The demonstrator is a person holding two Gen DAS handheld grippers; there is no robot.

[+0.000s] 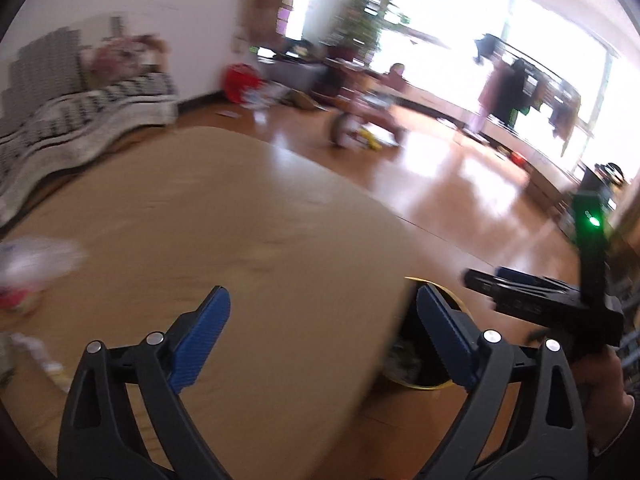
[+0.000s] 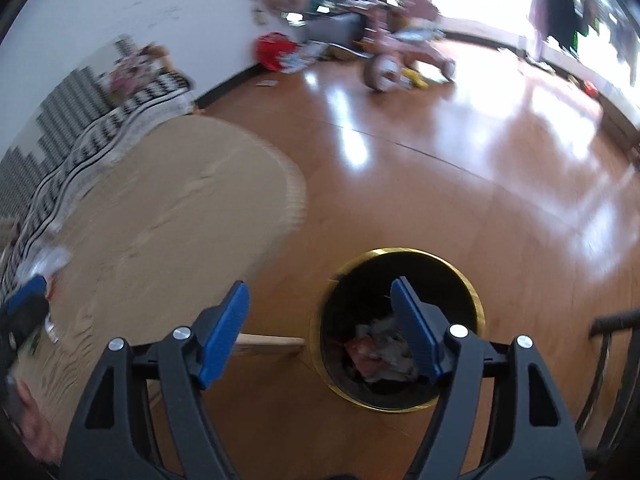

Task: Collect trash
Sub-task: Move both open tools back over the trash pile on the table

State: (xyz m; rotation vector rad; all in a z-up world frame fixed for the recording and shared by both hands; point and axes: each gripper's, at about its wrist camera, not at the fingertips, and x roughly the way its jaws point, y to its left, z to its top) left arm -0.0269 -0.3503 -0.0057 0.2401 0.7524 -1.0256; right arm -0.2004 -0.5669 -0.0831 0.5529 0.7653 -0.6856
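Observation:
A black trash bin with a gold rim stands on the wood floor beside the table and holds crumpled trash. My right gripper is open and empty, above the bin's left rim. My left gripper is open and empty over the table's right end; the bin shows partly behind its right finger. Blurred white and red trash lies at the table's left edge, and it also shows in the right wrist view. The right gripper's body shows at right in the left wrist view.
An oval tan table fills the foreground. A striped sofa stands at left against the wall. A pink tricycle, a red basket and scattered items lie on the floor far back. A dark chair frame is at right.

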